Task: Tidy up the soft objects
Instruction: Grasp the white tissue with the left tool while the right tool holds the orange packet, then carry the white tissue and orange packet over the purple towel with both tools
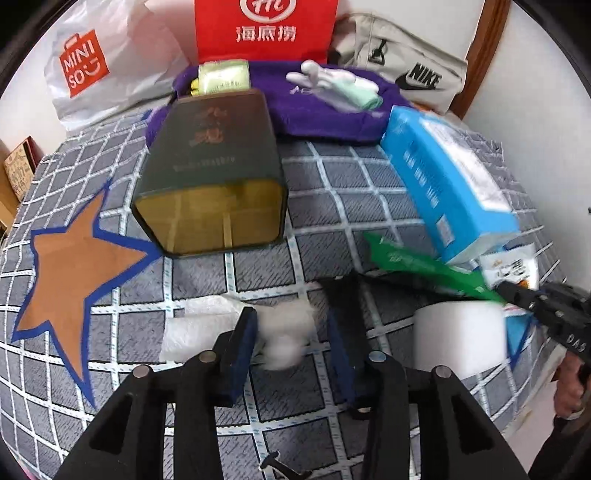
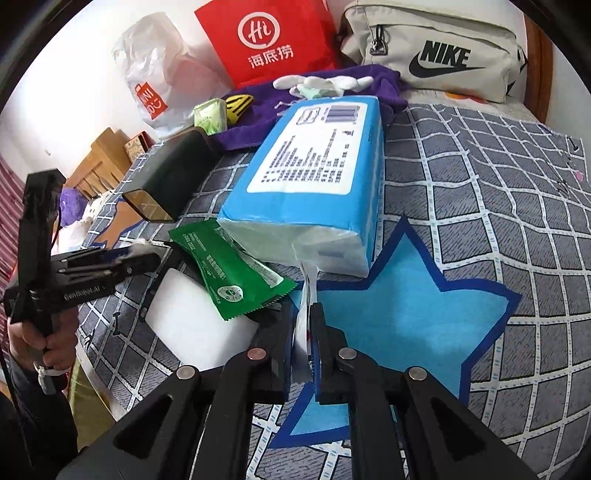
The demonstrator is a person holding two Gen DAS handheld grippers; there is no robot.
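The work surface is a bed (image 1: 332,184) spread with a grey cover crossed by a white grid, with an orange star (image 1: 74,280) outlined in blue at nine o'clock in the left wrist view and a light blue star (image 2: 413,310) at the centre of the right wrist view. Along the twelve o'clock edge, against a white wall, stand a white Miniso bag (image 1: 92,70), a red paper bag (image 1: 266,29) and a beige Nike pouch (image 2: 436,55). A purple towel (image 1: 325,114) lies just before them, carrying white gloves (image 1: 332,85) and a pale green packet (image 1: 223,75). A dark tin (image 1: 210,177) lies on its side, its gold inside facing the camera. Wooden furniture (image 2: 99,162) shows at nine o'clock beyond the bed.

The left gripper (image 1: 291,339) has its jaws parted, a tuft of white cotton (image 1: 284,336) between them, blurred, so contact cannot be told; a folded paper towel (image 1: 199,325) lies just at its nine o'clock. The right gripper (image 2: 301,332) is clamped on a thin white packet (image 2: 304,321) at six o'clock below the blue tissue pack (image 2: 314,177). A green sachet (image 2: 229,273) overlaps a white roll (image 2: 192,317).
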